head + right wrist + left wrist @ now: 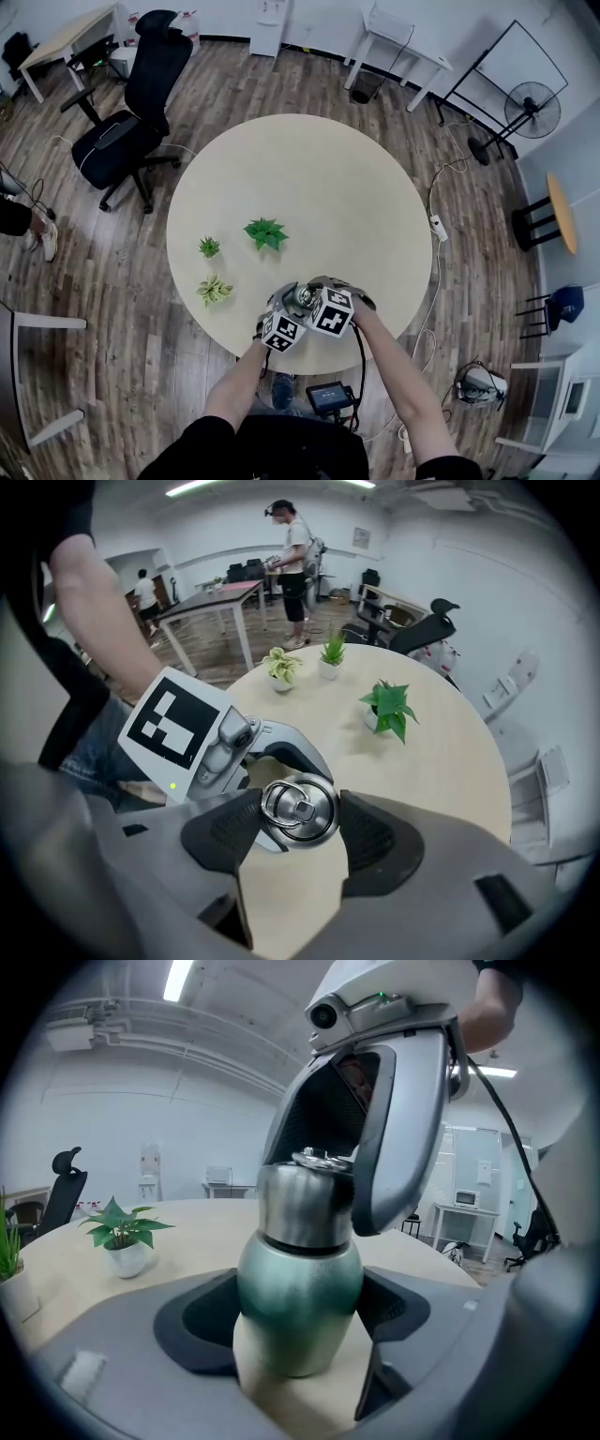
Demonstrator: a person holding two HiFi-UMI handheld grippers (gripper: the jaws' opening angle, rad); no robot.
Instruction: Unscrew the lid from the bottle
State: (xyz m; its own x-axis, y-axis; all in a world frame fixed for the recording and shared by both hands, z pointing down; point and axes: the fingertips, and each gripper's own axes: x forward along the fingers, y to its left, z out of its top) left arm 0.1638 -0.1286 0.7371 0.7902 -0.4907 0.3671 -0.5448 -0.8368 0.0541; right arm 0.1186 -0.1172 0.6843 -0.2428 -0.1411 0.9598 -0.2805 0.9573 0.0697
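A green bottle (300, 1307) with a steel lid (305, 1208) stands near the front edge of the round table (375, 187). My left gripper (300, 1324) grips its green body from the side, dark pads (202, 1321) pressed on both flanks. My right gripper (298, 822) comes down from above. Its pads (230, 829) close on the round lid (300, 810), which carries a ring handle. In the head view both grippers meet at the bottle (303, 298), the left gripper (286, 321) just left of the right gripper (322, 306).
Three small potted plants (266, 232) (209, 247) (214, 290) stand on the table left of the bottle. A black office chair (131, 112) is off the table's far left, a fan (530, 108) at far right. People stand by desks (291, 536) in the background.
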